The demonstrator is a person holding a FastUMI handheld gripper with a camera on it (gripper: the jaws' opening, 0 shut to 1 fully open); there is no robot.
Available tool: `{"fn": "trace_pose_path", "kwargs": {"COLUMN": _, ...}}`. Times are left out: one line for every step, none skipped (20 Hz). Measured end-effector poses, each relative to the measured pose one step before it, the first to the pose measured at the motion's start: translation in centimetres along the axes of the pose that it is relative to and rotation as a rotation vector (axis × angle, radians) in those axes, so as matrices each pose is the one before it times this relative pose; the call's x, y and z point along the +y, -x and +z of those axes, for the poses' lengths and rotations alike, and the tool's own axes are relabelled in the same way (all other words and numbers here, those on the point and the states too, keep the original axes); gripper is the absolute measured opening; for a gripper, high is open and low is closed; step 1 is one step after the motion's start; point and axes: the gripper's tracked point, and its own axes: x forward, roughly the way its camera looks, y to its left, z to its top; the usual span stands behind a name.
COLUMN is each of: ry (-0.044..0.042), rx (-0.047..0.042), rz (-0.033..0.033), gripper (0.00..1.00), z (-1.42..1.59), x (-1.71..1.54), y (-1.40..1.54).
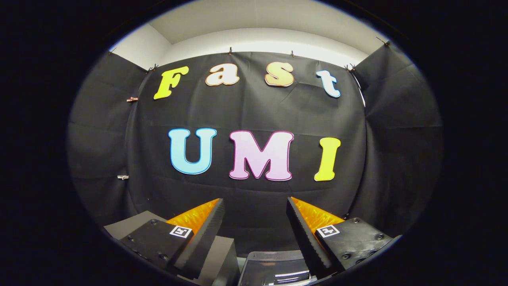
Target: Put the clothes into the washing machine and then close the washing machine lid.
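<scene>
Claw (254, 222) at lower centre, fingers wide apart, nothing between, aimed level at black cloth wall (254, 115). Likely staging pose. Glossy dark washing machine lid (274, 268) low between fingers. Clothes unseen; grey box (127, 224) lower left.

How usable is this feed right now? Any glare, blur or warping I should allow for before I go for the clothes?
Gripper view: sharp, no motion blur. Heavy fisheye warping bows the black cloth wall and the white wall above it. Lighting is even on the cloth. The gripper has its jaws wide apart with nothing between them. A glossy surface below them carries bright glare streaks; what it is I cannot tell.
</scene>
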Motion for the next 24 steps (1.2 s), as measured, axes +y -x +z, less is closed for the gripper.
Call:
{"fn": "trace_pose_path", "kwargs": {"ry": -0.01551, "rx": -0.01016, "rz": 0.00465, "gripper": 0.98, "z": 0.33, "x": 0.056, "y": -0.029}}
{"fn": "trace_pose_path", "kwargs": {"ry": -0.00764, "rx": -0.00892, "rz": -0.00006, "gripper": 0.98, "z": 0.133, "x": -0.232, "y": -0.168}}
{"fn": "trace_pose_path", "kwargs": {"ry": 0.00199, "rx": -0.0051, "rz": -0.00266, "gripper": 0.98, "z": 0.101, "x": -0.122, "y": -0.029}}
{"fn": "trace_pose_path", "kwargs": {"ry": 0.00456, "rx": -0.00069, "rz": -0.00117, "gripper": 0.98, "z": -0.033, "x": 0.057, "y": -0.113}}
{"fn": "trace_pose_path", "kwargs": {"ry": 0.00809, "rx": 0.00333, "rz": -0.00514, "gripper": 0.98, "z": -0.16, "x": -0.042, "y": -0.03}}
{"fn": "trace_pose_path", "kwargs": {"ry": 0.01217, "rx": 0.01106, "rz": -0.0095, "gripper": 0.98, "z": -0.201, "x": -0.129, "y": -0.016}}
{"fn": "trace_pose_path", "kwargs": {"ry": 0.00603, "rx": 0.01222, "rz": -0.00296, "gripper": 0.98, "z": -0.178, "x": 0.057, "y": 0.129}}
{"fn": "trace_pose_path", "kwargs": {"ry": 0.00094, "rx": 0.01047, "rz": 0.00252, "gripper": 0.98, "z": -0.131, "x": 0.153, "y": 0.038}}
{"fn": "trace_pose_path", "kwargs": {"ry": 0.00035, "rx": 0.00804, "rz": 0.0007, "gripper": 0.98, "z": -0.151, "x": 0.015, "y": 0.084}}
{"fn": "trace_pose_path", "kwargs": {"ry": 0.00108, "rx": 0.00385, "rz": 0.00017, "gripper": 0.98, "z": -0.258, "x": -0.106, "y": -0.137}}
{"fn": "trace_pose_path", "kwargs": {"ry": 0.00121, "rx": -0.00022, "rz": -0.00158, "gripper": 0.98, "z": -0.103, "x": -0.067, "y": 0.098}}
{"fn": "trace_pose_path", "kwargs": {"ry": 0.0002, "rx": -0.00132, "rz": 0.00088, "gripper": 0.98, "z": -0.025, "x": 0.007, "y": -0.217}}
{"fn": "trace_pose_path", "kwargs": {"ry": 0.00003, "rx": -0.002, "rz": 0.00148, "gripper": 0.98, "z": 0.117, "x": 0.074, "y": 0.037}}
{"fn": "trace_pose_path", "kwargs": {"ry": 0.00037, "rx": -0.00072, "rz": -0.00082, "gripper": 0.98, "z": 0.014, "x": -0.062, "y": -0.081}}
{"fn": "trace_pose_path", "kwargs": {"ry": -0.00088, "rx": -0.00145, "rz": 0.00036, "gripper": 0.98, "z": 0.059, "x": 0.019, "y": 0.014}}
{"fn": "trace_pose_path", "kwargs": {"ry": -0.00135, "rx": -0.00048, "rz": 0.00024, "gripper": 0.98, "z": 0.044, "x": -0.008, "y": 0.004}}
{"fn": "trace_pose_path", "kwargs": {"ry": -0.00335, "rx": -0.00161, "rz": 0.00268, "gripper": 0.98, "z": 0.049, "x": 0.063, "y": 0.105}}
{"fn": "trace_pose_path", "kwargs": {"ry": -0.00006, "rx": -0.00008, "rz": 0.00062, "gripper": 0.98, "z": 0.013, "x": -0.041, "y": -0.132}}
{"fn": "trace_pose_path", "kwargs": {"ry": 0.00206, "rx": 0.00001, "rz": -0.00036, "gripper": 0.98, "z": -0.001, "x": 0.0, "y": -0.003}}
{"fn": "trace_pose_path", "kwargs": {"ry": 0.00137, "rx": 0.00183, "rz": -0.00038, "gripper": 0.98, "z": -0.07, "x": 0.001, "y": -0.074}}
{"fn": "trace_pose_path", "kwargs": {"ry": 0.00095, "rx": 0.003, "rz": -0.00012, "gripper": 0.98, "z": -0.057, "x": 0.025, "y": 0.024}}
{"fn": "trace_pose_path", "kwargs": {"ry": -0.00001, "rx": 0.00196, "rz": 0.00083, "gripper": 0.98, "z": -0.017, "x": -0.002, "y": -0.033}}
{"fn": "trace_pose_path", "kwargs": {"ry": 0.0007, "rx": 0.00171, "rz": 0.00124, "gripper": 0.98, "z": -0.049, "x": 0.026, "y": 0.008}}
{"fn": "trace_pose_path", "kwargs": {"ry": 0.00109, "rx": 0.00274, "rz": 0.00082, "gripper": 0.98, "z": -0.022, "x": -0.023, "y": 0.053}}
